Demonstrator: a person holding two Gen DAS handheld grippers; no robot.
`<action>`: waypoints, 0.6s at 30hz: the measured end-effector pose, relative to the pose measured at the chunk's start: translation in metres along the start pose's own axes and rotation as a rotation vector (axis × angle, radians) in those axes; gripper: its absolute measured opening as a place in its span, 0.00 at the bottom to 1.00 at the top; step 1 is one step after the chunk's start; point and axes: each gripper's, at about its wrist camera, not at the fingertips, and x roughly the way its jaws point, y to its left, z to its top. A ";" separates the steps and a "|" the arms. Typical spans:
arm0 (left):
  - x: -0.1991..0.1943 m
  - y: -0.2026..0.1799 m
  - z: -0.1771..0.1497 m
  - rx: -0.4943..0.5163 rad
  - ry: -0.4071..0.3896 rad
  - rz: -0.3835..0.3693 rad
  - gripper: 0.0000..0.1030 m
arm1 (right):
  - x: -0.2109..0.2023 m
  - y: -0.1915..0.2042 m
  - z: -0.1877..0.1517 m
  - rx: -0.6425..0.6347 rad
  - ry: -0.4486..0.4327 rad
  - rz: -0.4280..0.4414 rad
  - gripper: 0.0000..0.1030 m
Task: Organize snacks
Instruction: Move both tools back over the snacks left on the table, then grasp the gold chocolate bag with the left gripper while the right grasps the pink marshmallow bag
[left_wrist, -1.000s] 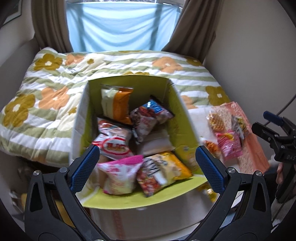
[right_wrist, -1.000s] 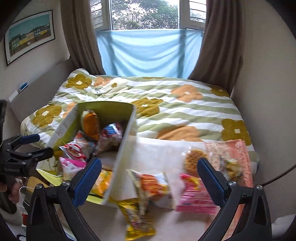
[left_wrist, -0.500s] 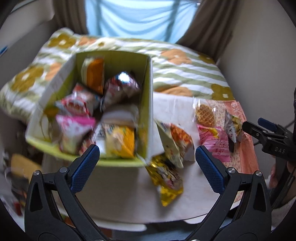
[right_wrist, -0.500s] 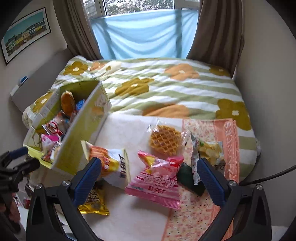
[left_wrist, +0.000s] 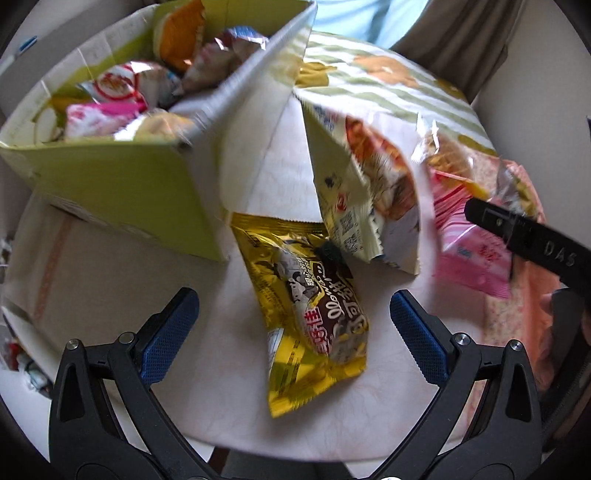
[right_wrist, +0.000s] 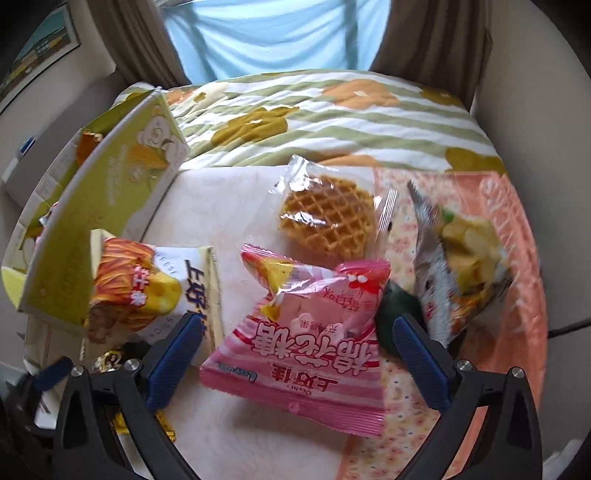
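Both tongs stand wide apart and hold nothing. Left gripper (left_wrist: 294, 325) hangs over the yellow packet (left_wrist: 306, 310), its blue fingertips (left_wrist: 170, 332) on either side of the packet's lower half, not touching it. Bare white tabletop (left_wrist: 122, 280) lies between the packet and the green box (left_wrist: 122, 192). The box is full of snack bags, and its near corner stands just beside the packet's top edge. A cream and orange bag (left_wrist: 362, 192) overlaps the packet's upper right corner. Right gripper (right_wrist: 297, 350) straddles the pink bag (right_wrist: 310, 339), whose lower edge sits between the fingers. Beyond it lies the waffle pack (right_wrist: 327, 218), touching the pink bag's top; a silver bag (right_wrist: 458, 258) rests to the right on the orange cloth (right_wrist: 517, 332). Bare tabletop shows below the pink bag, toward the table's near edge.
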 end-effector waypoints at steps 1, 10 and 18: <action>0.004 -0.001 -0.001 0.003 -0.004 -0.002 1.00 | 0.002 0.000 -0.001 0.008 -0.004 -0.002 1.00; 0.031 -0.010 -0.007 0.030 0.012 -0.020 0.82 | 0.019 0.004 -0.006 0.017 -0.007 -0.046 1.00; 0.039 -0.016 -0.010 0.061 0.030 -0.019 0.68 | 0.026 0.003 -0.004 0.060 -0.021 -0.069 1.00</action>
